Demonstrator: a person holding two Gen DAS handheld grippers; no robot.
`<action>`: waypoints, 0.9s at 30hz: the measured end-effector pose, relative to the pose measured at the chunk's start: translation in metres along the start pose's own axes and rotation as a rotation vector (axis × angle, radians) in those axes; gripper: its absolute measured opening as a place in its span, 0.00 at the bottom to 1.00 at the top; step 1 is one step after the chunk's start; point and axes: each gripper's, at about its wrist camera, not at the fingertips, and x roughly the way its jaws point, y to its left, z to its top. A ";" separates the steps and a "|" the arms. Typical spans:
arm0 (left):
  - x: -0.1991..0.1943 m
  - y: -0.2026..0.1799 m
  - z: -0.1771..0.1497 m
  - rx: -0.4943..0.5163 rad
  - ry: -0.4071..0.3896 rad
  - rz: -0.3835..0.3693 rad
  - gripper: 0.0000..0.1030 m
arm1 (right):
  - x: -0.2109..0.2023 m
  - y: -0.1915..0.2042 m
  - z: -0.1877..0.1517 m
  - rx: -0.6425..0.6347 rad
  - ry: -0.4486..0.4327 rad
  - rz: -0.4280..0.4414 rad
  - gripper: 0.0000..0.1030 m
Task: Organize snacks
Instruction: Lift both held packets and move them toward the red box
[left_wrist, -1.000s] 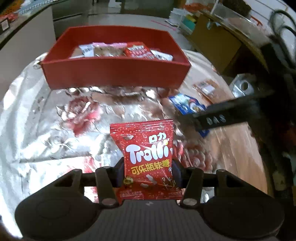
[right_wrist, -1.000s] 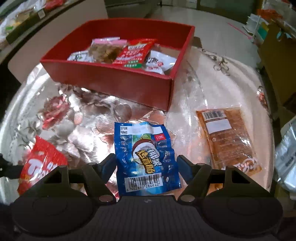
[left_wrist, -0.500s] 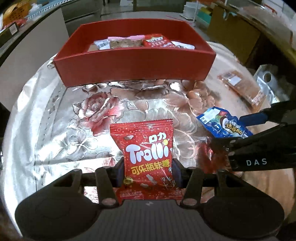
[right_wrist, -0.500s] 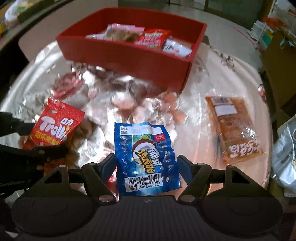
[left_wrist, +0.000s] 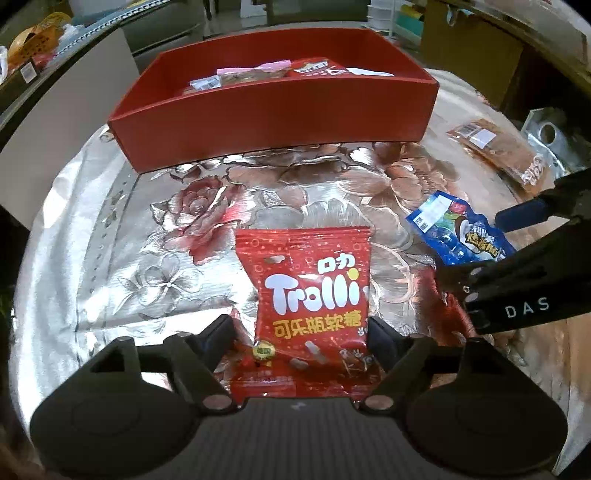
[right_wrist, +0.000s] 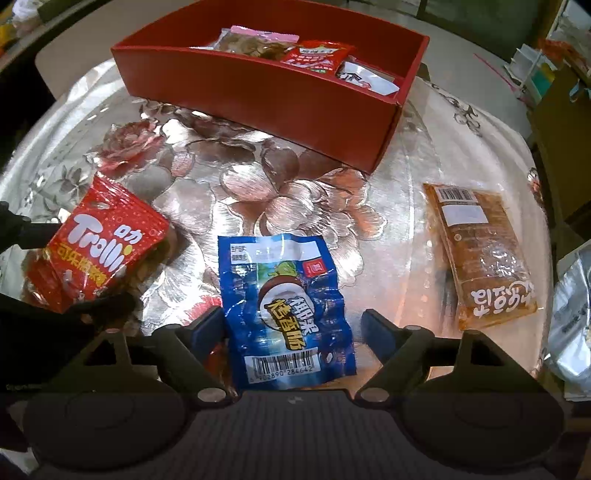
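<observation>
My left gripper (left_wrist: 300, 332) is shut on a red Trolli gummy packet (left_wrist: 310, 295), held above the table; it also shows in the right wrist view (right_wrist: 99, 251). My right gripper (right_wrist: 291, 332) holds a blue coconut snack packet (right_wrist: 288, 306) between its fingers, seen too in the left wrist view (left_wrist: 458, 232). A red box (left_wrist: 277, 107) stands at the far side of the table (right_wrist: 258, 96) and holds several snack packets.
A brown snack packet (right_wrist: 480, 251) lies on the table at the right (left_wrist: 498, 147). The round table has a shiny floral cover (left_wrist: 147, 240). A silver bag (right_wrist: 572, 314) sits beyond the right edge. Cardboard boxes and shelves stand behind.
Both grippers have drawn back and down from the red box, each still holding its packet. The right gripper now shows lower at the right of the left wrist view.
</observation>
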 end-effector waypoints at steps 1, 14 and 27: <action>-0.001 0.000 0.000 -0.005 0.001 -0.012 0.64 | 0.000 -0.001 0.000 0.004 -0.001 0.004 0.83; -0.022 -0.017 0.009 0.049 -0.049 -0.046 0.45 | -0.022 -0.002 0.006 0.026 -0.086 0.025 0.75; -0.037 -0.015 0.022 0.037 -0.114 -0.036 0.45 | -0.038 -0.008 0.019 0.049 -0.154 0.045 0.75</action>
